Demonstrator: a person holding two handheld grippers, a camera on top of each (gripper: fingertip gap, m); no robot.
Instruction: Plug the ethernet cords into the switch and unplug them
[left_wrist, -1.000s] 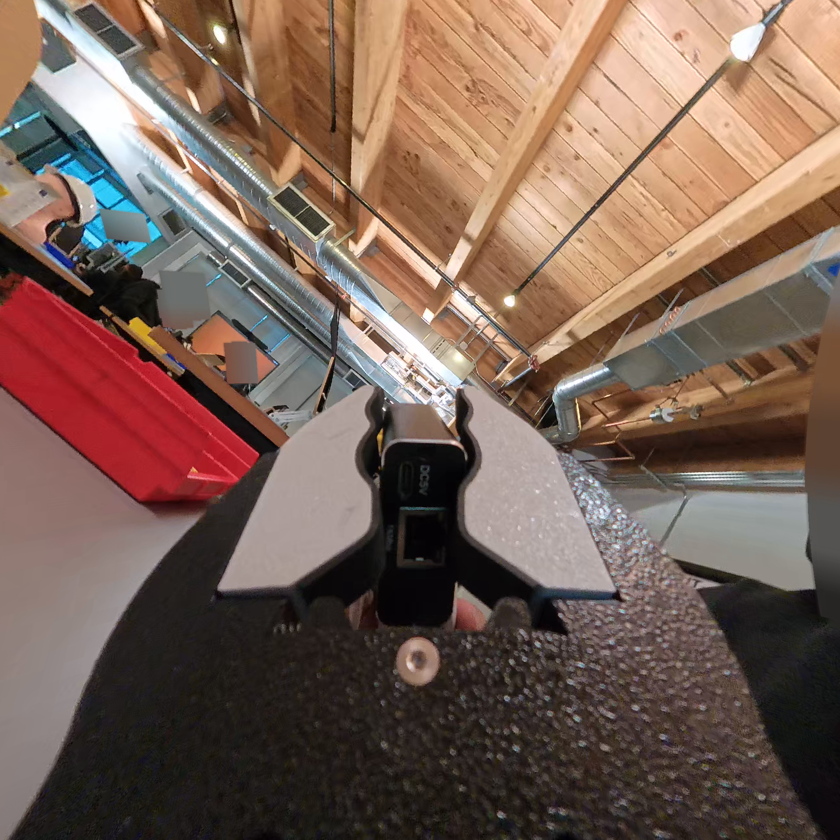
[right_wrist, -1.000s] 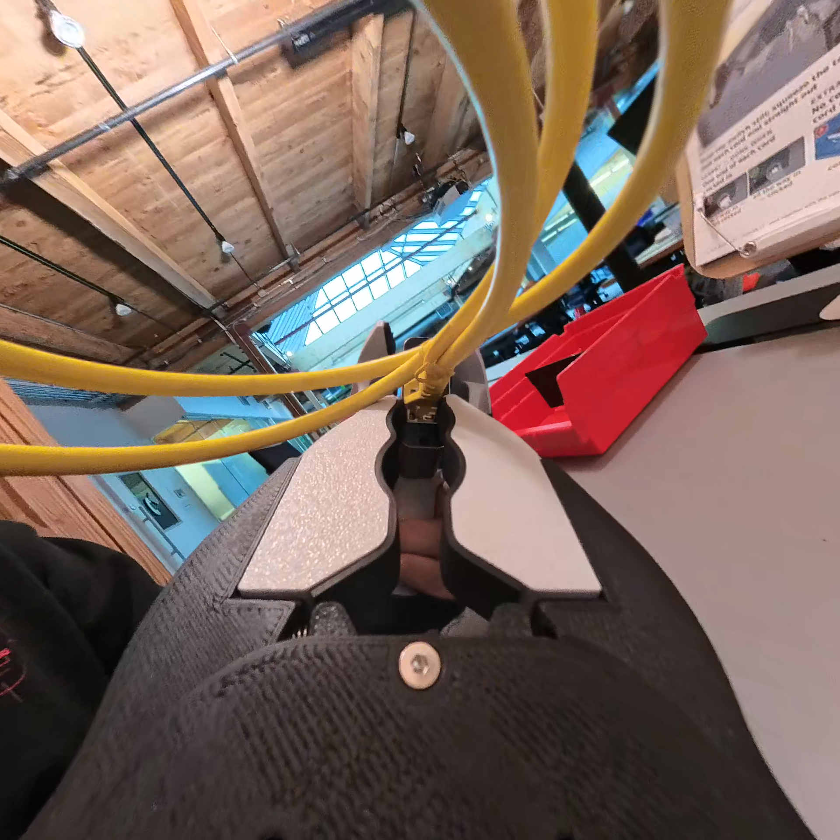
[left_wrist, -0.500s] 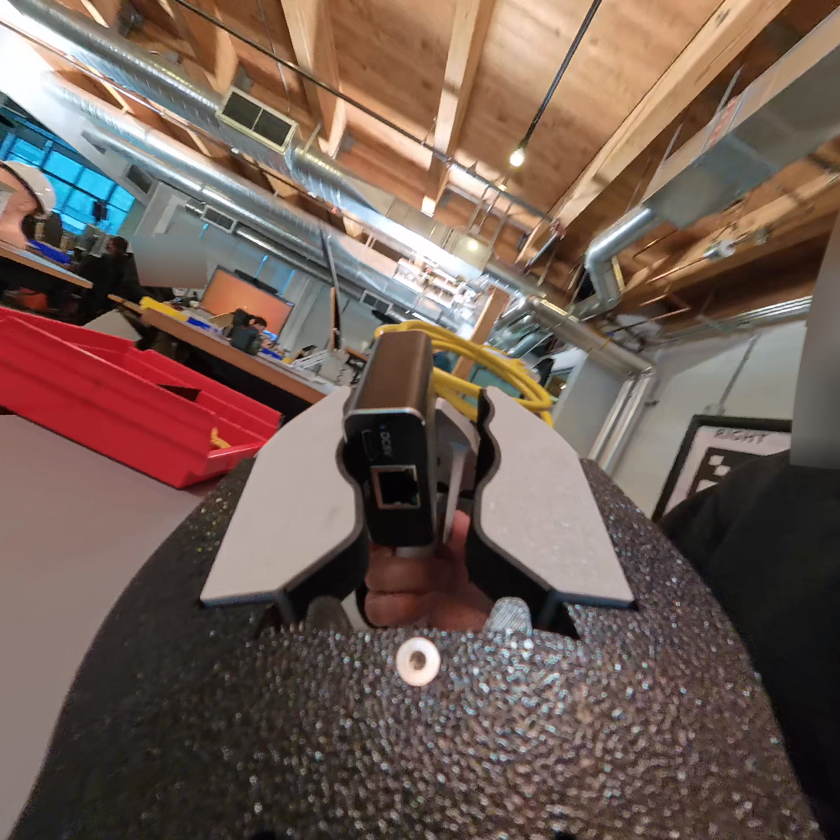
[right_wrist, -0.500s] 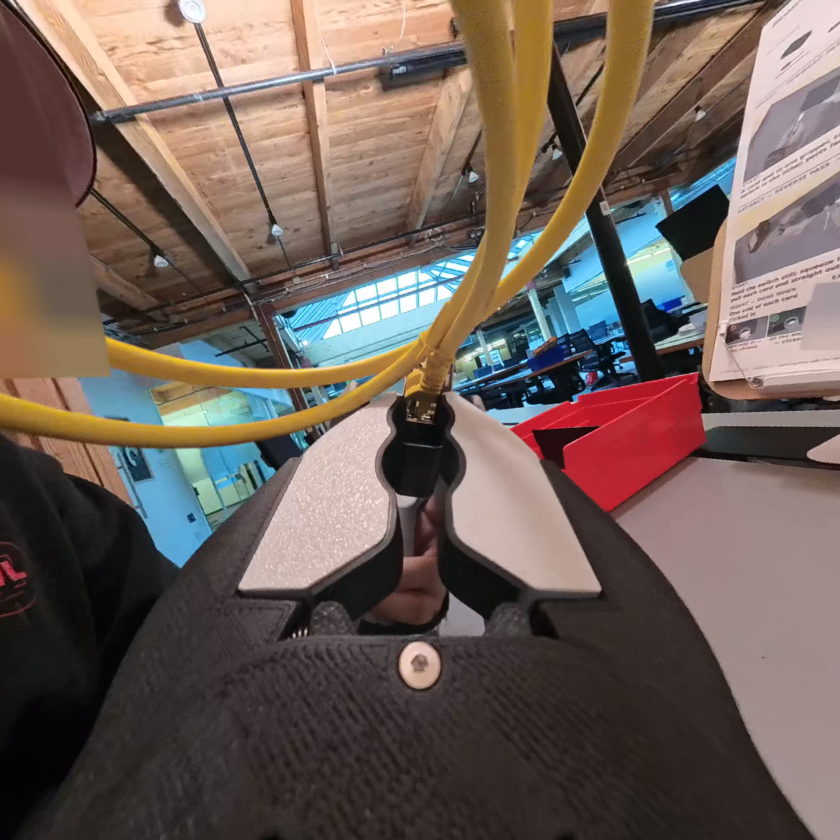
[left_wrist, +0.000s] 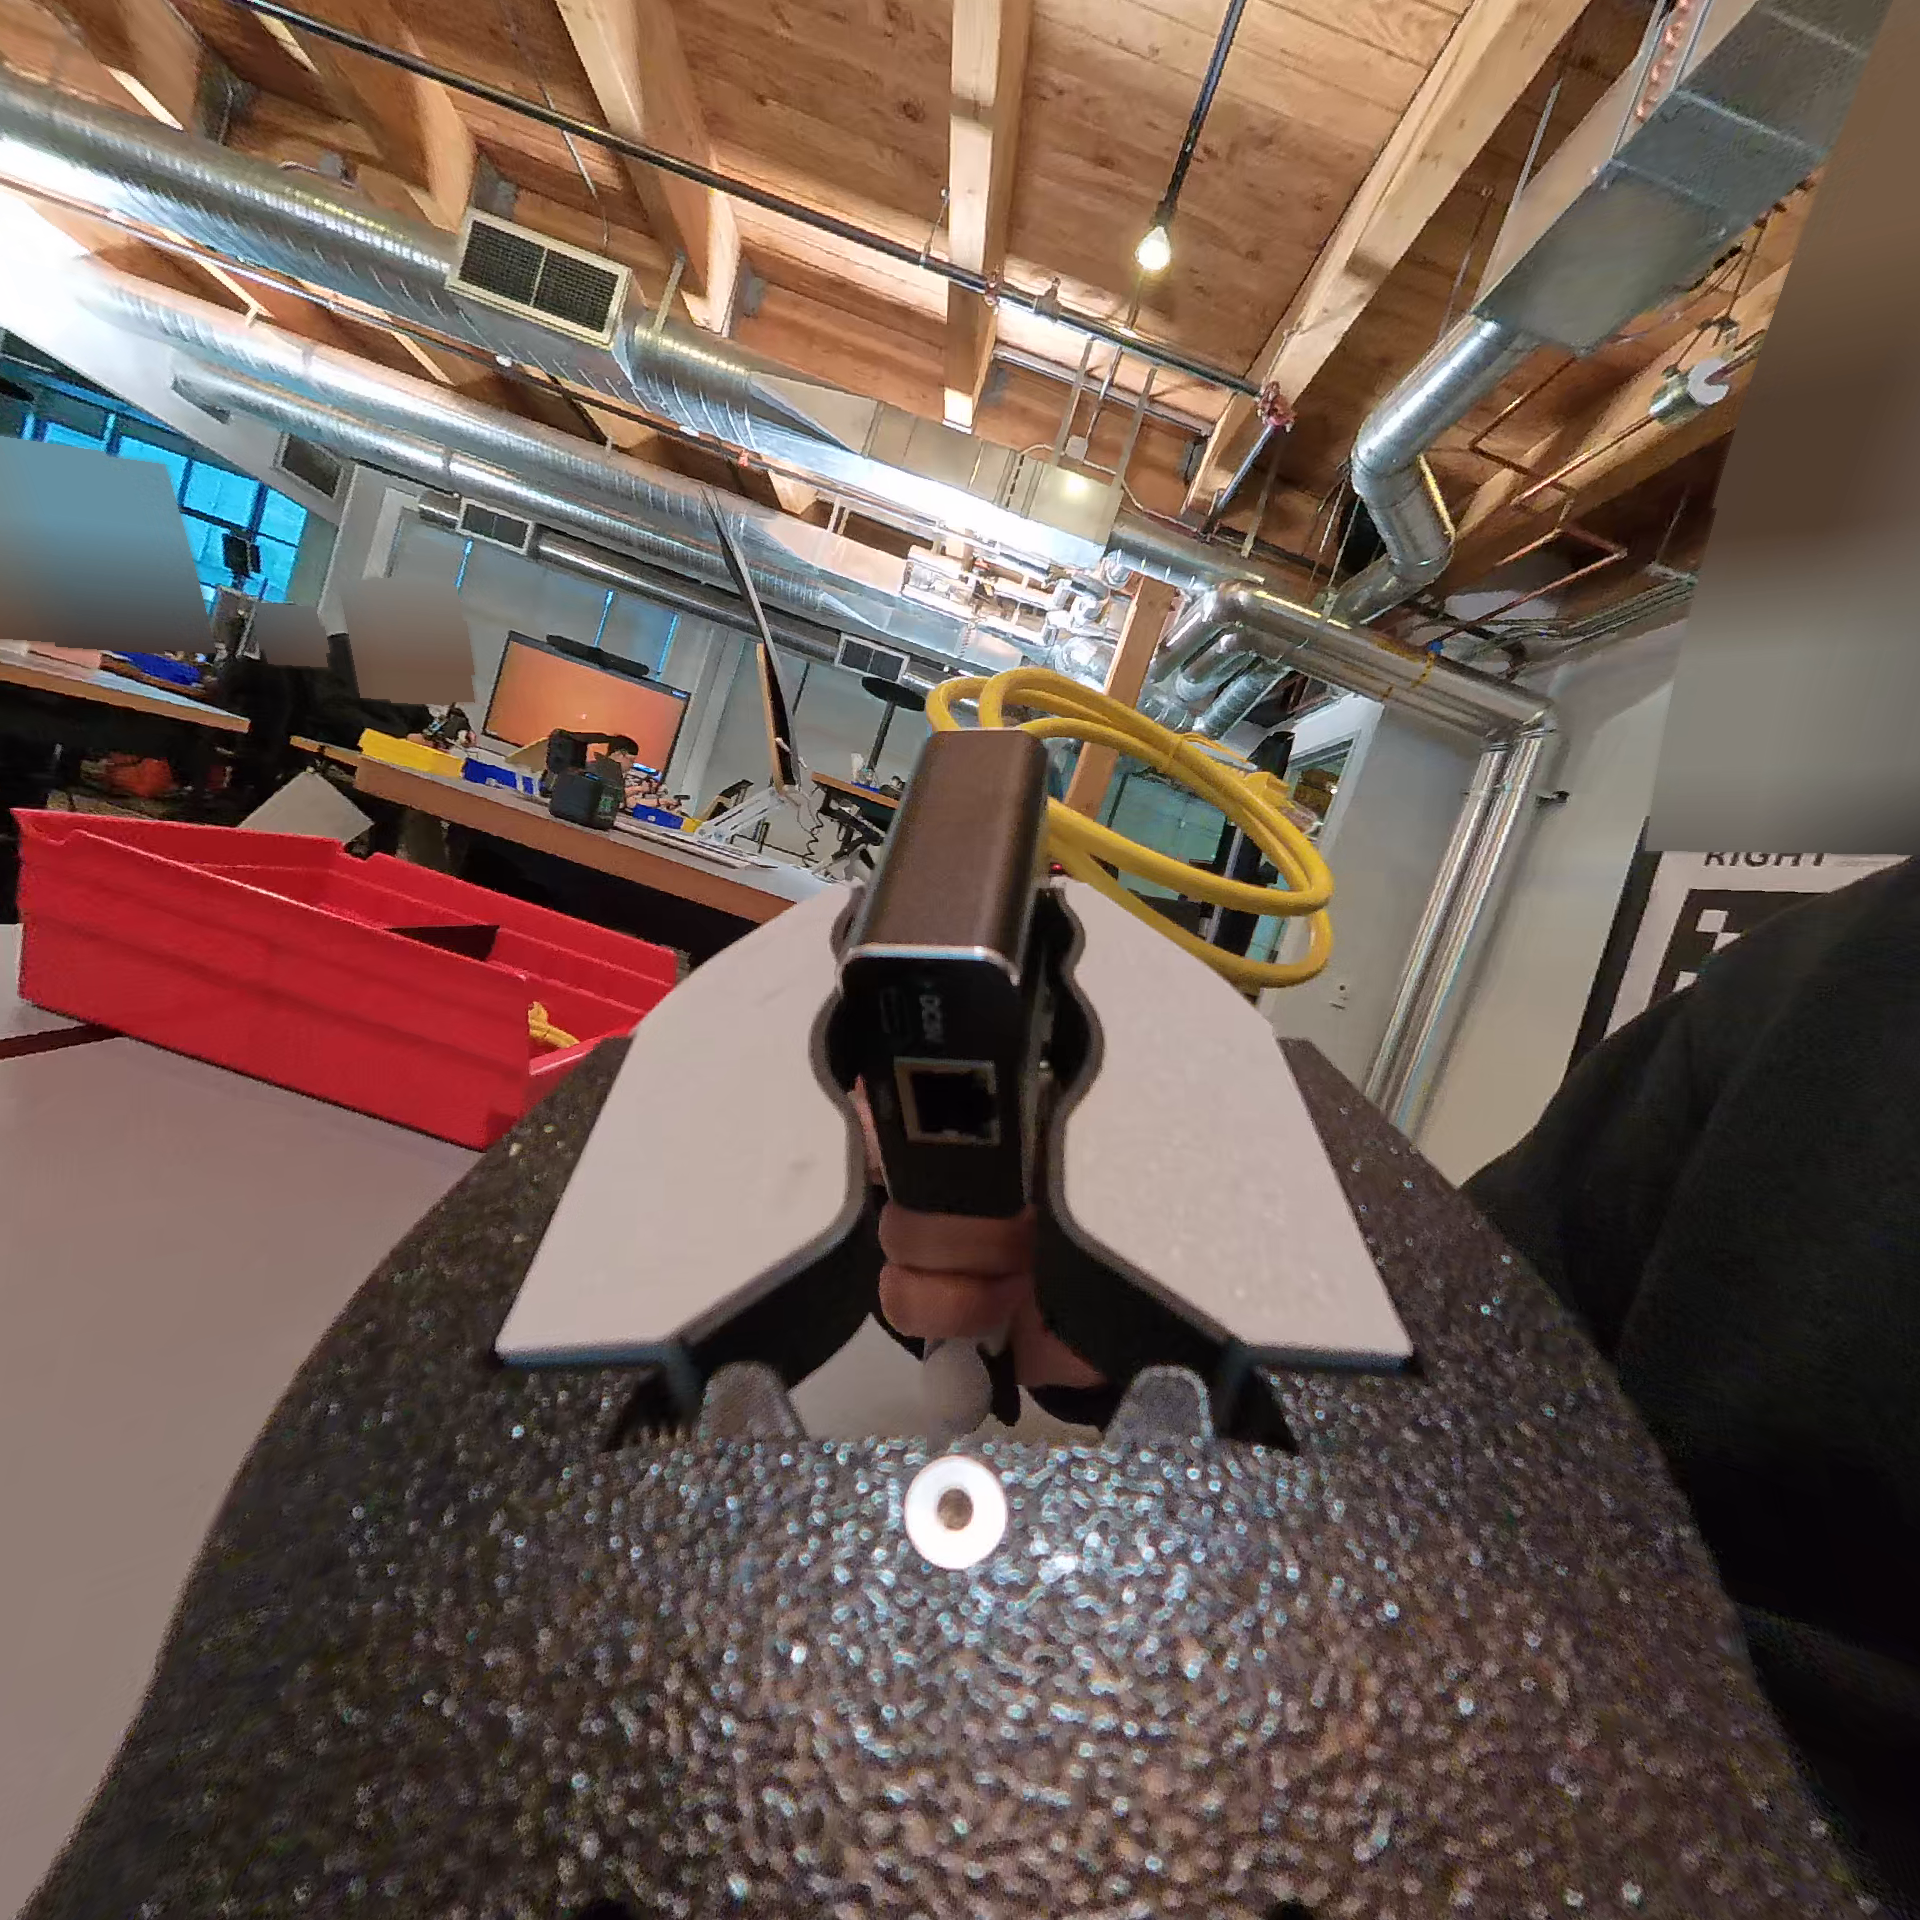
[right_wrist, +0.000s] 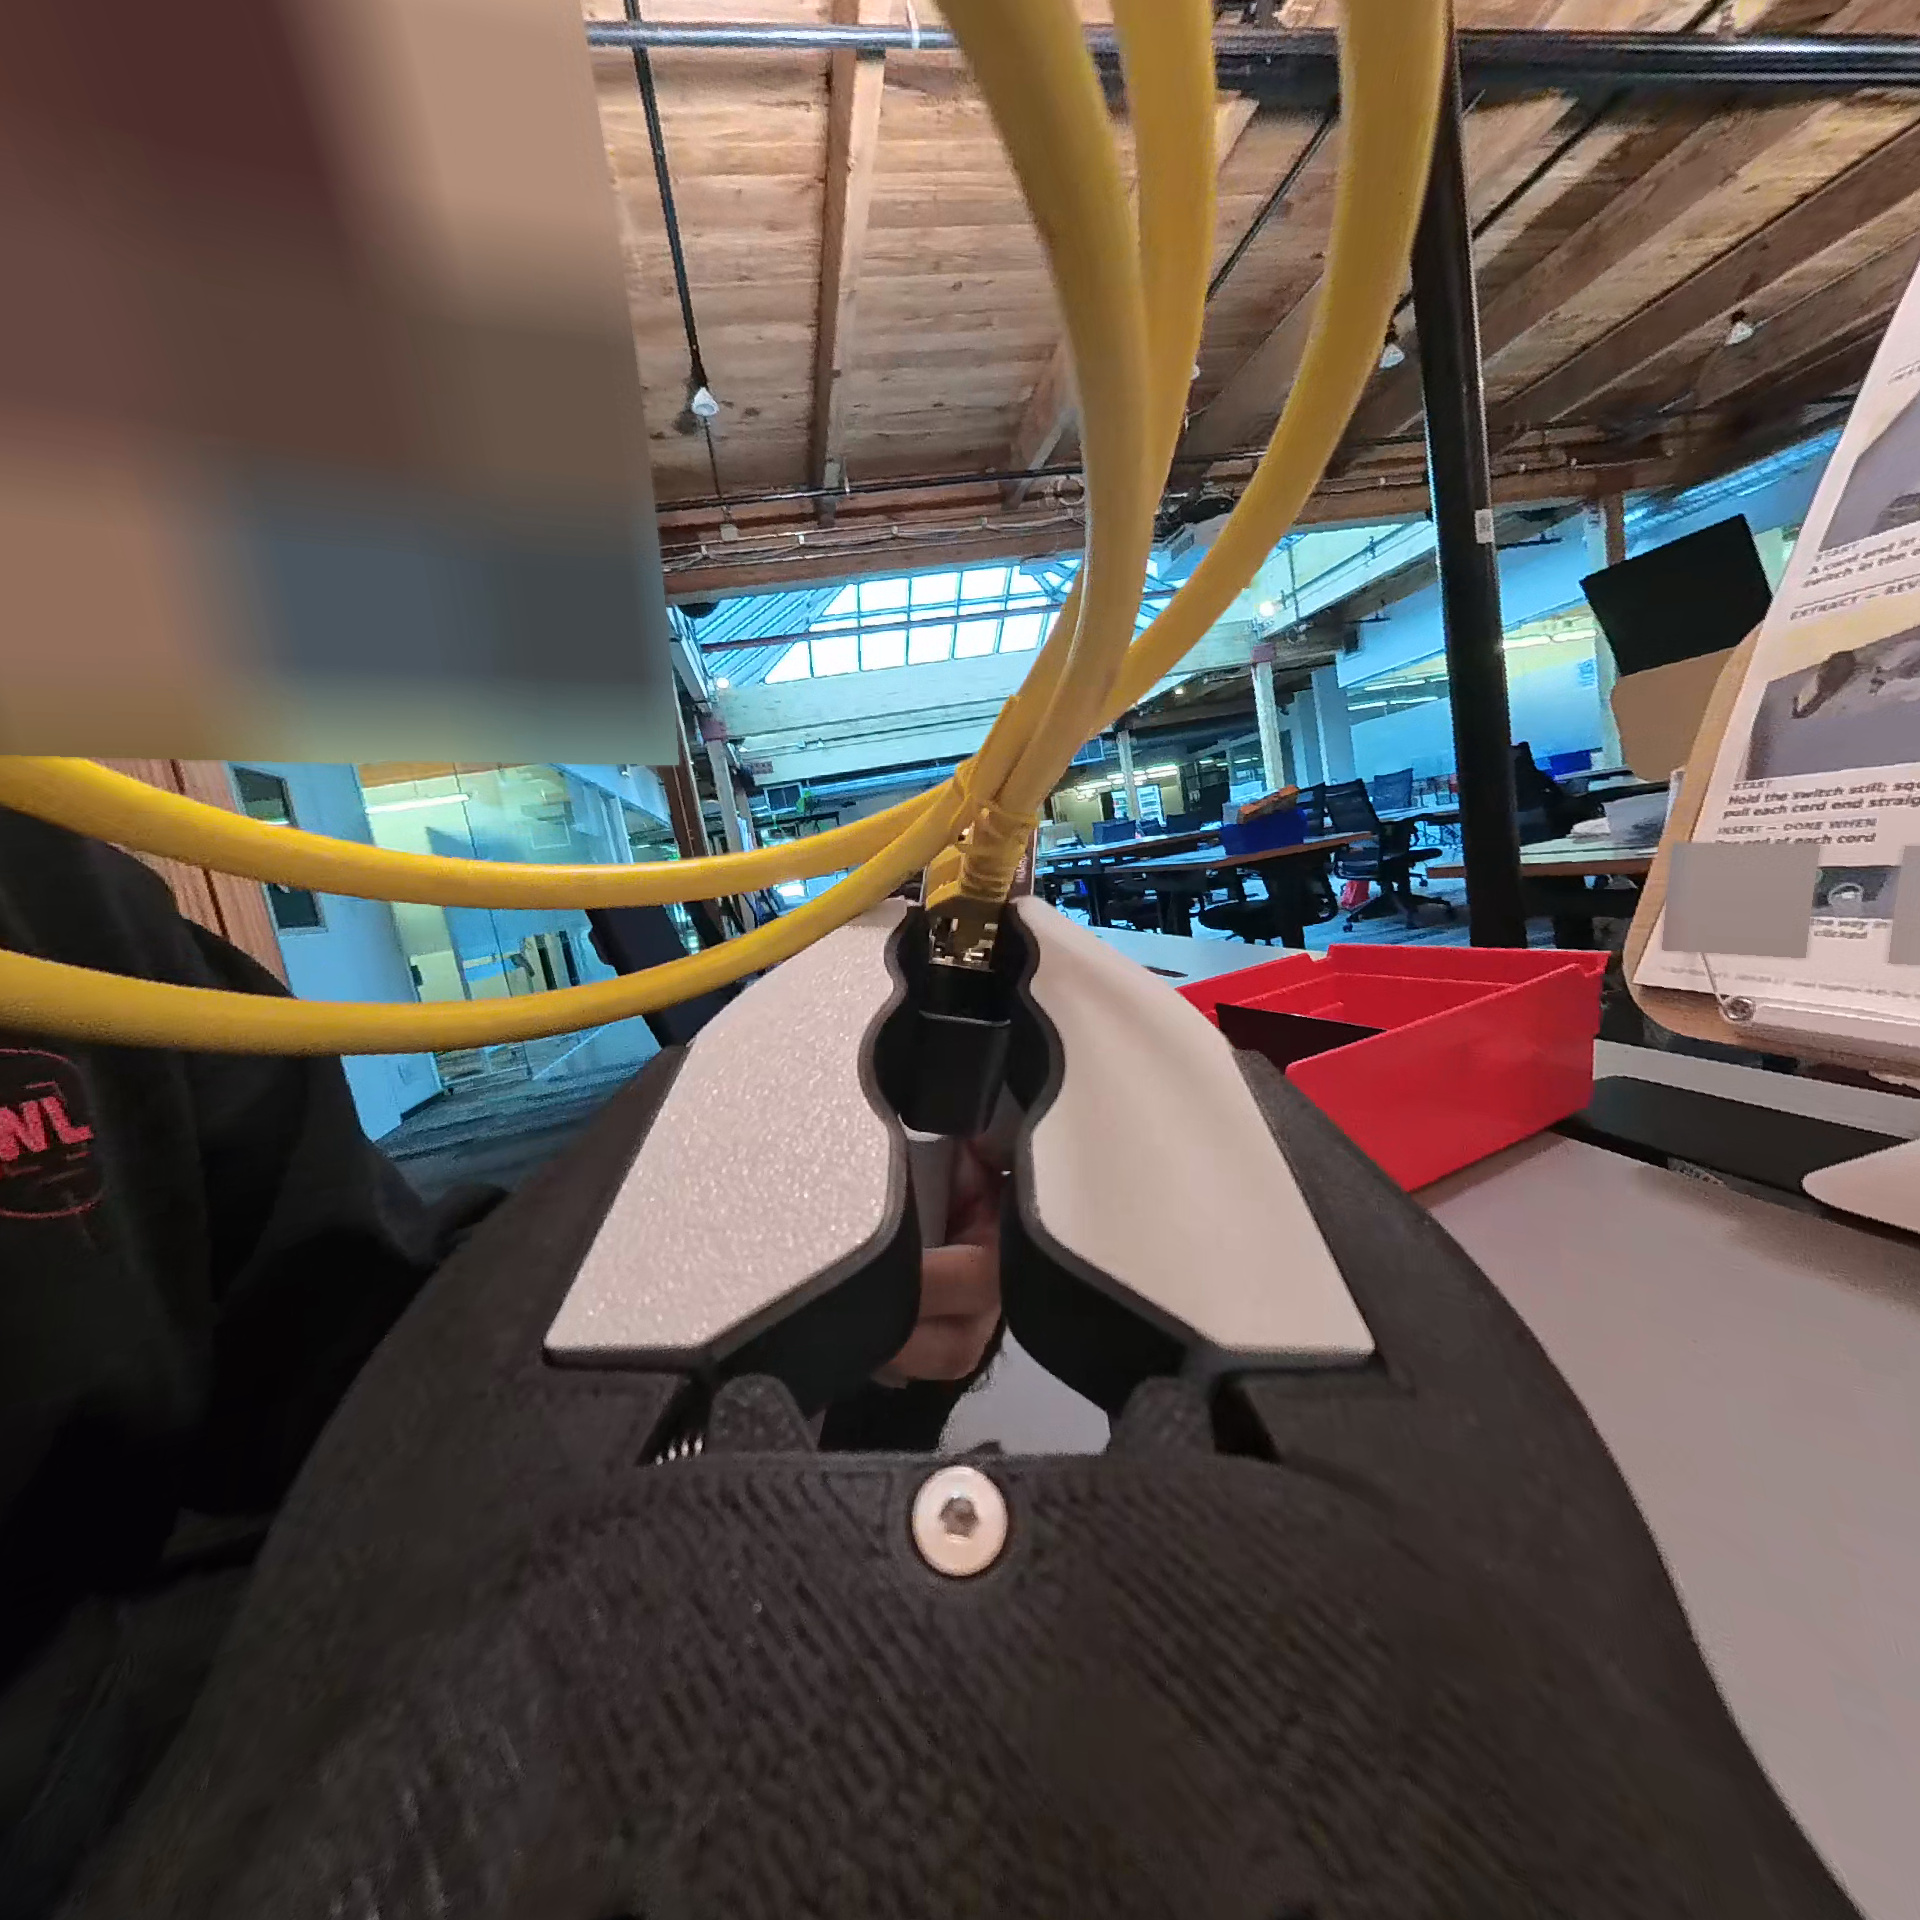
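I'm holding both grippers up off the grey table, cameras tilting toward the wood ceiling. My left gripper is clamping the switch, a small dark metal box, jaws closed against its sides. It's sticking up between the fingers, and the end facing the camera is showing one empty ethernet port plus a small slot with tiny print above it. In the left wrist view a coiled yellow ethernet cord is hanging in the air just behind and right of the switch.

My right gripper is squeezing a black part with the cord's plug seated in its far end. Cannot tell whether that black part is a coupler or the other end of the switch. The yellow cord is looping up out of frame and sweeping left in two strands.

Containers: a red bin is sitting on the far left of the table in the left view, with a bit of yellow showing inside its right end. The right view is showing a red bin on the right, partitioned, contents not visible.

Writing: a printed instruction sheet on a board is standing at far right, and a black and white marker sign is sitting at the left view's right edge
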